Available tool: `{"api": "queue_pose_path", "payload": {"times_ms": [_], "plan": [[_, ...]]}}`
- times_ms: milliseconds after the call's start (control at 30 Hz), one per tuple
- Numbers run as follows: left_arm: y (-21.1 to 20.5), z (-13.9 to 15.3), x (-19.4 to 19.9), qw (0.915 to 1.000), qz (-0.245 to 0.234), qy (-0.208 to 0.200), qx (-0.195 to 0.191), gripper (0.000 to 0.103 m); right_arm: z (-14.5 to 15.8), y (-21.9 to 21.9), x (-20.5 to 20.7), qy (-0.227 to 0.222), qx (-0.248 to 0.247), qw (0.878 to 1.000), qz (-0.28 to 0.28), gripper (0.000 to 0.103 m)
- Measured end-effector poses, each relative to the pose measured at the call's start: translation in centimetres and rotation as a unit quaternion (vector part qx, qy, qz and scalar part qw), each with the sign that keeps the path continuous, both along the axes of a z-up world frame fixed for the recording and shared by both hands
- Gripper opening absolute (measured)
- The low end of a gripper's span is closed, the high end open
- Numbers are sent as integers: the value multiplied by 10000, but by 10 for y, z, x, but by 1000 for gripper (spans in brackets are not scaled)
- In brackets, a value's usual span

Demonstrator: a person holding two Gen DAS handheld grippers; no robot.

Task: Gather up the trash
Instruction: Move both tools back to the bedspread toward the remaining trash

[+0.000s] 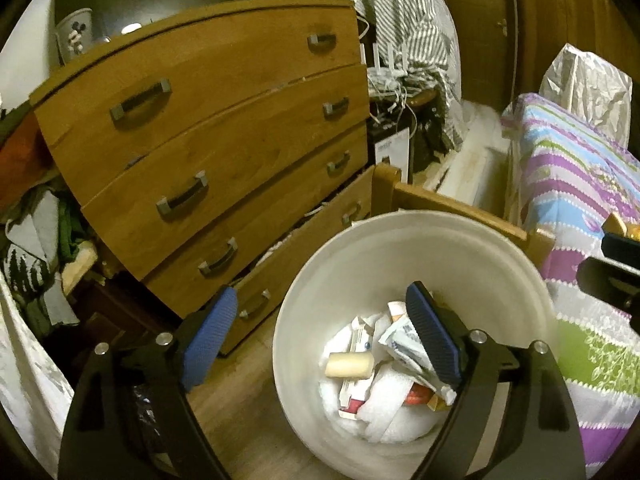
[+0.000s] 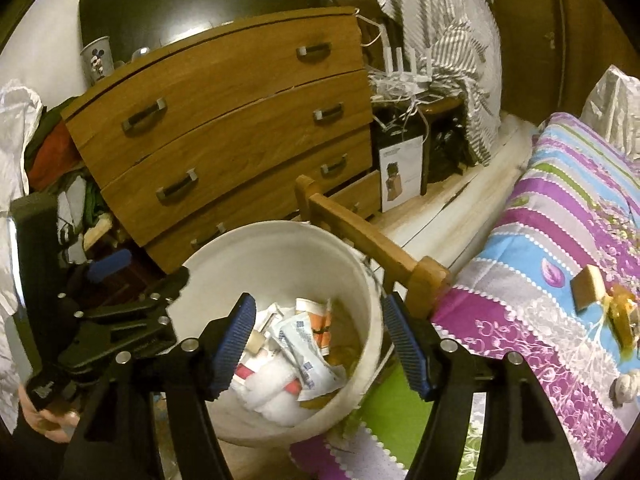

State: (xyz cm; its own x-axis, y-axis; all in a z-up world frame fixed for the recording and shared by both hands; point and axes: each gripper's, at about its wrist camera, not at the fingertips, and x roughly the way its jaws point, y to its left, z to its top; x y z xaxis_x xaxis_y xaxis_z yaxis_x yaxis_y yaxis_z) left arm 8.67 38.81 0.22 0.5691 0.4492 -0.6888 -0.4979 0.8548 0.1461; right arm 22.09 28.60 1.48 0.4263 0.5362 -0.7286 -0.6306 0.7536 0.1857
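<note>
Your left gripper (image 1: pixel 320 340) hangs over the white bucket (image 1: pixel 472 264) with its blue pads wide apart and nothing between them; one pad is outside the rim at 9 o'clock, the other is above the trash. Your right gripper (image 2: pixel 320 344) is also released and empty, with the bucket's (image 2: pixel 256 248) near rim between its pads. The trash (image 1: pixel 380 364) lies at the bottom of the bucket: crumpled wrappers, small cartons, white soft paper and a pale cylinder (image 1: pixel 349 365). The bucket stands on the wooden floor, with the chest of drawers (image 1: pixel 224 120) at 11 o'clock and the bed with striped cover (image 2: pixel 552 240) at 3 o'clock. On this cover, at 3 o'clock from the right gripper, more small things (image 2: pixel 592 292) lie.
</note>
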Motion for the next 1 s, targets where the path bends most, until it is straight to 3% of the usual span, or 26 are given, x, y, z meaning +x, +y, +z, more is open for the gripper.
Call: {"api": "queue_pose_path", "payload": {"times_ms": [300,633,800,1000], "plan": [[-57,36,-11,9981,-249,-510,236,90,-1,-71,-11,-614,182,9954,-715,68],[-138,59,-8,9919,-939,-854,-67,95,-20,-178,-31,-1091,-35,9823,-1520,68],[-185,53,-3,9876,-1328,-826,-162,97,-36,-237,-36,-1045,-198,9775,-1821,68],[-236,23,18,9831,-1743,-494,-261,97,-41,-324,-26,-985,-278,9681,-2285,68]]}}
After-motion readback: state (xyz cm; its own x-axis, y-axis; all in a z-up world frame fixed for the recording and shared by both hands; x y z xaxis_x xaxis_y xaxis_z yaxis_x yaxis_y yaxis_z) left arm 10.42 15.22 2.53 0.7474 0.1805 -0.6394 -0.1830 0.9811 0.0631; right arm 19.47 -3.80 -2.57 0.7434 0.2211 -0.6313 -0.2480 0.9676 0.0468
